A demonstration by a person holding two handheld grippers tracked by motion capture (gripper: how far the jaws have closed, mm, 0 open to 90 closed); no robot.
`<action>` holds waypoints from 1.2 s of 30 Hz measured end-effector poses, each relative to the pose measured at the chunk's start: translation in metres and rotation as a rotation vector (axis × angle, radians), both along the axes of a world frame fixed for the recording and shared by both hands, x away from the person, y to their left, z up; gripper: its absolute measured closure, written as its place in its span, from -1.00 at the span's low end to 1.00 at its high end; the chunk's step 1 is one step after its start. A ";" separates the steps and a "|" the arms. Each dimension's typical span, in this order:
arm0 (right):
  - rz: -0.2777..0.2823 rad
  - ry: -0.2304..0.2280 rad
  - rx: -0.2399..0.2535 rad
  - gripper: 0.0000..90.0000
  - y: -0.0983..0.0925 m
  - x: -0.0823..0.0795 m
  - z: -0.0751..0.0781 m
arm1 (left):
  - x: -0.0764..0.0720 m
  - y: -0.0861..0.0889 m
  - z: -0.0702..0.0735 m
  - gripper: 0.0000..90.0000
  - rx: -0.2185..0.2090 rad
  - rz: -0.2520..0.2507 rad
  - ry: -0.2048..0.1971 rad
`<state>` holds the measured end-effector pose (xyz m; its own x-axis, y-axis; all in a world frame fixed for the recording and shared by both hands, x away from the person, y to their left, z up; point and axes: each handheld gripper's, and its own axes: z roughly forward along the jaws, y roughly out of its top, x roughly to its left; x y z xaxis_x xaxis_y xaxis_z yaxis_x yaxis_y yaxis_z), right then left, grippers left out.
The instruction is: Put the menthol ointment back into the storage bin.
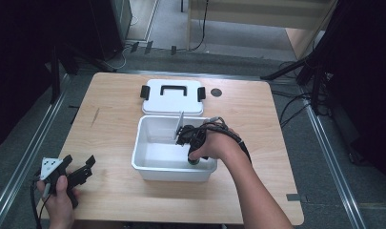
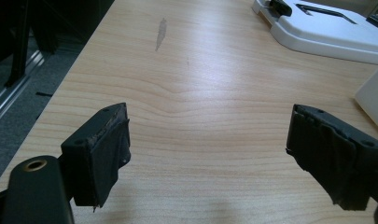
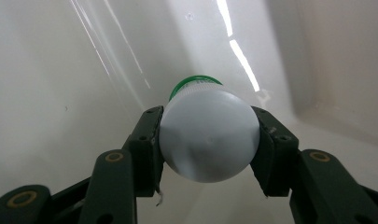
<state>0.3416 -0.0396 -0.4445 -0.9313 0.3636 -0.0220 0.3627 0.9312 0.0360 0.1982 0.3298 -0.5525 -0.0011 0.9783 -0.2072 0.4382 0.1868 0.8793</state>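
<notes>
An open white box (image 1: 138, 143) stands in the middle of the wooden table. My right gripper (image 1: 194, 160) reaches down into its right front corner. In the right gripper view that gripper (image 3: 207, 128) is shut on a small white bottle (image 3: 207, 140). The bottle's green cap (image 3: 196, 84) points away toward the box's white inner wall (image 3: 60, 70). My left gripper (image 1: 79, 161) rests near the table's front left corner. Its jaws stand wide apart over bare wood in the left gripper view (image 2: 207, 140), holding nothing.
The box's white lid (image 1: 172, 98) with black latches and handle lies flat just behind the box, also seen at the top right as the lid (image 2: 331, 32). A black round spot (image 1: 216, 92) sits by the lid. A faint stain (image 1: 95, 116) marks the left side of the table.
</notes>
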 end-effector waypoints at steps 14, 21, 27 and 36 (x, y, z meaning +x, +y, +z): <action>0.031 0.018 -0.033 0.13 0.001 -0.001 -0.019 | 0.000 0.000 0.000 -0.69 -0.001 -0.001 -0.001; 0.035 0.023 -0.024 0.11 0.000 -0.001 -0.018 | 0.000 0.000 0.000 -0.69 -0.001 -0.002 -0.001; 0.020 0.015 0.010 0.11 -0.002 -0.002 -0.008 | 0.000 0.000 0.000 -0.69 -0.001 -0.002 0.000; -0.009 -0.025 0.053 -0.05 -0.010 -0.002 0.016 | 0.000 0.000 0.000 -0.69 0.001 -0.004 -0.002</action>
